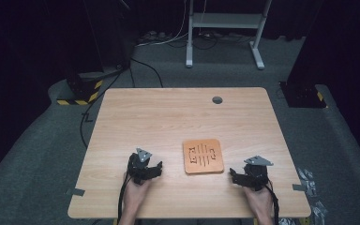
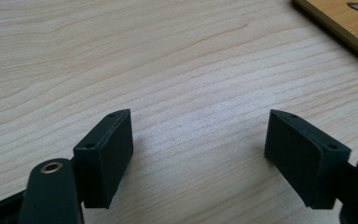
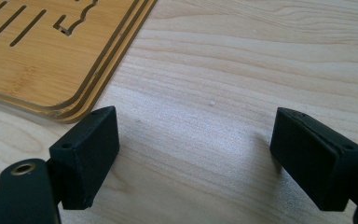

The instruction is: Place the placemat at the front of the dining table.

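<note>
Bamboo board (image 1: 203,156) is lying untouched between both wide-open, empty grippers (image 1: 152,169) (image 1: 238,176), awaiting an edge grasp.

My left gripper (image 2: 198,154) hangs low over the bench (image 2: 158,60), and my two black jaws rise from the bottom edge with a wide gap between them. Nothing sits in that gap; I see bare pale wood grain running across it. Each jaw shows a flat inner pad and two small screw holes along its top edge. A brass-ringed hole marks the arm below the left-hand jaw. Far off in the top right corner lies the edge of a thin brown wooden board (image 2: 340,21), well apart from my jaws, with dark cut-out slots just showing.
</note>
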Available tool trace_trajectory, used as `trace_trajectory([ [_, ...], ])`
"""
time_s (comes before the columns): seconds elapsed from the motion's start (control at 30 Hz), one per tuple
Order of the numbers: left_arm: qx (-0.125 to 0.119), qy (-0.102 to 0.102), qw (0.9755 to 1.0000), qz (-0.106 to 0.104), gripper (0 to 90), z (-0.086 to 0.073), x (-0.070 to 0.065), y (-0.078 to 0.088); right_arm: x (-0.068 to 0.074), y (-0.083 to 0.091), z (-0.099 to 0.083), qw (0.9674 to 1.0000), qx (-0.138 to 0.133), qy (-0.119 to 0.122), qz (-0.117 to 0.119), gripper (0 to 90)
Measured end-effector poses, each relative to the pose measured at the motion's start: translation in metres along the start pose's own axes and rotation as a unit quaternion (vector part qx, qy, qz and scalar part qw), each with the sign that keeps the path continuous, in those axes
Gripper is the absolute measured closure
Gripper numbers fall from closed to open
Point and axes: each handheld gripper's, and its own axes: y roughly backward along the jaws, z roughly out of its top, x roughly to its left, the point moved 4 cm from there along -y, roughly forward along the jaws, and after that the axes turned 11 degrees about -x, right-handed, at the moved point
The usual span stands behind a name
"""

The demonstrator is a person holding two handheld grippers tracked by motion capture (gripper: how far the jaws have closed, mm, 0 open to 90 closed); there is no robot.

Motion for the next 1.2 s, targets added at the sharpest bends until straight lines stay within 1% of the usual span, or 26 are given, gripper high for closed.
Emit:
trace_trajectory([
  [0.07,0.000,-0.001,1.0000,0.000,23.6,0.000,0.000,0.000,0.000,0.000,0.000,1.0000,0.000,-0.002,0.000,15.8],
  [0.13,0.001,-0.001,1.0000,0.000,23.6,0.000,0.000,0.000,-0.001,0.001,0.001,0.9999,-0.002,-0.015,0.003,16.4],
  [0.17,0.001,-0.001,1.0000,-0.001,23.6,0.000,0.000,0.000,-0.001,0.001,0.001,0.9999,-0.002,-0.015,0.003,16.4],
  [0.2,0.001,-0.001,1.0000,0.000,23.6,0.000,0.000,0.000,-0.001,0.001,0.001,0.9997,-0.004,-0.025,0.005,16.6],
  [0.37,0.000,-0.002,1.0000,-0.002,23.6,0.000,0.000,0.000,-0.003,0.003,0.002,0.9992,-0.006,-0.036,-0.013,14.6],
  [0.4,0.000,-0.001,1.0000,-0.002,23.6,0.000,0.000,0.000,-0.004,0.002,0.003,0.9993,-0.004,-0.035,-0.009,14.4],
  [0.43,0.000,-0.001,1.0000,-0.002,23.6,0.000,0.000,0.000,-0.004,0.001,0.003,0.9991,-0.004,-0.041,-0.011,14.2],
  [0.47,0.000,-0.001,1.0000,-0.002,23.6,0.000,0.000,0.000,-0.005,0.000,0.004,0.9991,-0.001,-0.041,-0.008,14.2],
  [0.53,0.000,-0.001,1.0000,-0.001,23.6,0.000,0.000,0.000,-0.005,0.000,0.005,0.9991,-0.005,-0.041,-0.008,14.6],
  [0.57,0.000,0.000,1.0000,-0.001,23.6,0.000,0.000,0.000,-0.004,0.000,0.005,0.9989,0.000,-0.046,-0.005,14.3],
  [0.6,0.000,0.000,1.0000,-0.001,23.6,0.000,0.000,0.000,-0.004,-0.001,0.006,0.9989,-0.004,-0.046,-0.005,14.3],
  [0.73,0.001,0.001,1.0000,0.004,23.6,0.000,0.000,0.000,-0.002,-0.005,0.010,0.9990,0.005,-0.045,0.001,13.5],
  [0.77,0.000,0.006,1.0000,0.006,23.6,0.000,0.000,0.000,-0.001,-0.006,0.011,0.9989,0.005,-0.047,-0.002,13.6],
  [0.8,0.000,0.005,1.0000,0.005,23.7,0.000,0.000,0.000,-0.001,-0.008,0.012,0.9991,0.004,-0.042,-0.002,13.5],
  [0.83,-0.001,0.005,1.0000,0.005,23.7,0.000,0.000,0.000,0.000,-0.009,0.013,0.9988,0.006,-0.048,-0.004,13.5],
  [0.87,-0.001,0.005,1.0000,0.005,23.7,0.000,0.000,0.000,0.001,-0.010,0.015,0.9990,0.003,-0.045,-0.005,13.6],
  [0.93,-0.001,0.006,1.0000,0.005,23.6,0.000,0.000,0.000,0.002,-0.012,0.018,0.9989,-0.003,-0.046,-0.005,13.8],
  [0.97,-0.001,0.005,1.0000,0.005,23.7,0.000,0.000,0.000,0.003,-0.011,0.019,0.9989,0.003,-0.047,-0.001,13.7],
  [1.0,-0.001,0.005,1.0000,0.005,23.6,0.000,0.000,0.000,0.004,-0.012,0.020,0.9990,-0.001,-0.045,-0.006,13.7],
  [1.07,0.001,0.005,1.0000,0.006,23.7,0.000,0.000,0.000,0.004,-0.014,0.022,0.9991,0.000,-0.042,-0.005,13.8],
  [1.1,0.001,0.005,1.0000,0.006,23.7,0.000,0.000,0.000,0.004,-0.014,0.024,0.9991,0.003,-0.042,-0.005,13.8],
  [1.13,0.001,0.005,1.0000,0.005,23.6,0.000,0.000,0.000,0.005,-0.015,0.025,0.9990,0.002,-0.044,-0.005,13.7],
  [1.17,0.001,0.005,1.0000,0.005,23.6,0.000,0.000,0.000,0.004,-0.015,0.026,0.9993,0.006,-0.037,-0.003,13.8],
  [1.2,0.001,0.005,1.0000,0.006,23.6,0.000,0.000,0.000,0.005,-0.017,0.027,0.9992,0.002,-0.039,-0.005,13.8],
])
